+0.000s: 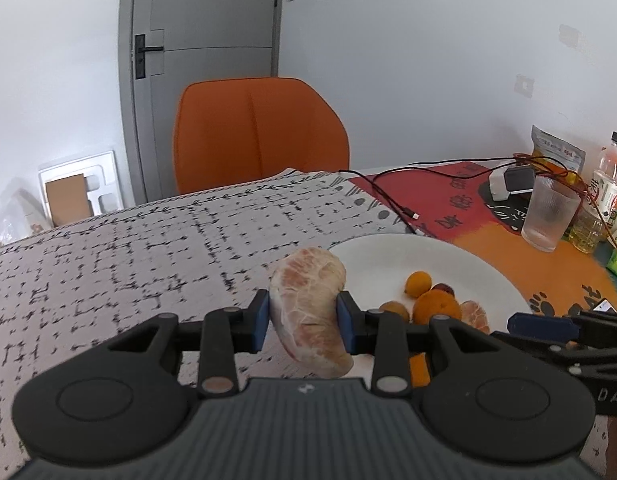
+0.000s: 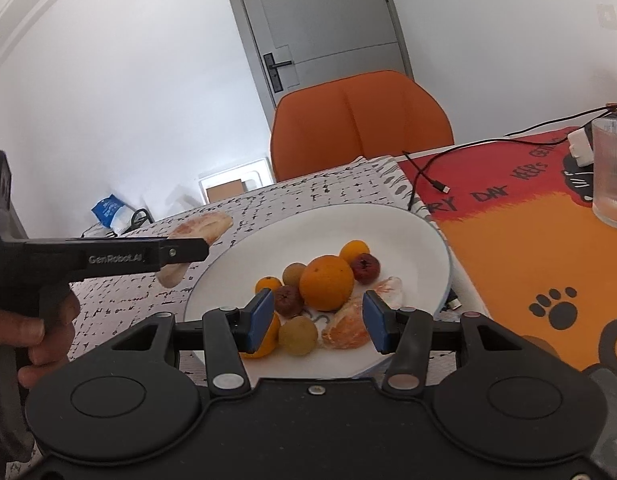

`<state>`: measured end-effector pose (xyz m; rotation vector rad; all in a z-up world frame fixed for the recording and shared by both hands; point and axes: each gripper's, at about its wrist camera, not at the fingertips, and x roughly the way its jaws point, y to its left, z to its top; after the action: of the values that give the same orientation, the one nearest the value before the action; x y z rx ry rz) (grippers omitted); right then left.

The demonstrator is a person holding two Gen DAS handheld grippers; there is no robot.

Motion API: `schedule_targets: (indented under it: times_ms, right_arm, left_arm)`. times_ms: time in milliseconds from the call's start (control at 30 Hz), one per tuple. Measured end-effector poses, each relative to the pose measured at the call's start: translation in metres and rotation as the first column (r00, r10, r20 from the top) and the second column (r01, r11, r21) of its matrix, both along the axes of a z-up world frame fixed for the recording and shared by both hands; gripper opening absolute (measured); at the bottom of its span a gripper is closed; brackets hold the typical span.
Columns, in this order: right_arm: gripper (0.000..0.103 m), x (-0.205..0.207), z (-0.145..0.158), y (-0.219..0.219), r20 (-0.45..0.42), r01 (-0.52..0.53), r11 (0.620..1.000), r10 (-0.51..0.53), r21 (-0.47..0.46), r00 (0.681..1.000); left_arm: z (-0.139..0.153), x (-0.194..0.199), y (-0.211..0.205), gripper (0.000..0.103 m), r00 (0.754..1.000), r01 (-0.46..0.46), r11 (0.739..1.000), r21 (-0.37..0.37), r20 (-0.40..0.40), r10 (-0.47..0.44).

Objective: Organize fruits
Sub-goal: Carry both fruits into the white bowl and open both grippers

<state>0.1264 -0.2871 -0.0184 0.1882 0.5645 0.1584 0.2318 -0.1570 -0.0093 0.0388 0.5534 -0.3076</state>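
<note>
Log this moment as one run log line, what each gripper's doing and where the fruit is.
left gripper: shut on peeled pomelo segment, beside plate | right gripper: open above plate, nothing held | orange, small fruits: on plate

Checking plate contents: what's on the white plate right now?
On the white plate: one large orange, small orange, tan and dark red fruits, and peeled citrus pieces. The right gripper covers part of the near fruits.

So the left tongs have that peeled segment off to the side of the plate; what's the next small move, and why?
Probably carry the peeled segment in the left tongs over the white plate and release: it hangs above the tablecloth, while the other fruit is already gathered there.
</note>
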Motion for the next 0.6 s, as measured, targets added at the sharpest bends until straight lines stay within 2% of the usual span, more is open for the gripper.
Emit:
schedule_targets:
  times_ms: [200,400,600]
  right_arm:
    - [0.050,-0.003,0.001,-0.008,0.008,0.028,1.000,-0.028,0.010,1.000]
    - [0.050,-0.004,-0.001,-0.010,0.000,0.035,0.999,-0.035,0.019,0.999]
    - [0.051,-0.003,0.002,-0.004,0.004,0.022,0.999,-0.022,0.024,1.000]
  left_arm:
    - [0.007,0.006,-0.009,0.039,1.000,0.022,1.000,-0.005,0.008,-0.022]
    - [0.008,0.001,-0.005,0.051,1.000,0.004,1.000,0.002,0.002,-0.004]
    - [0.008,-0.011,0.009,0.070,1.000,-0.014,1.000,0.015,-0.007,0.014]
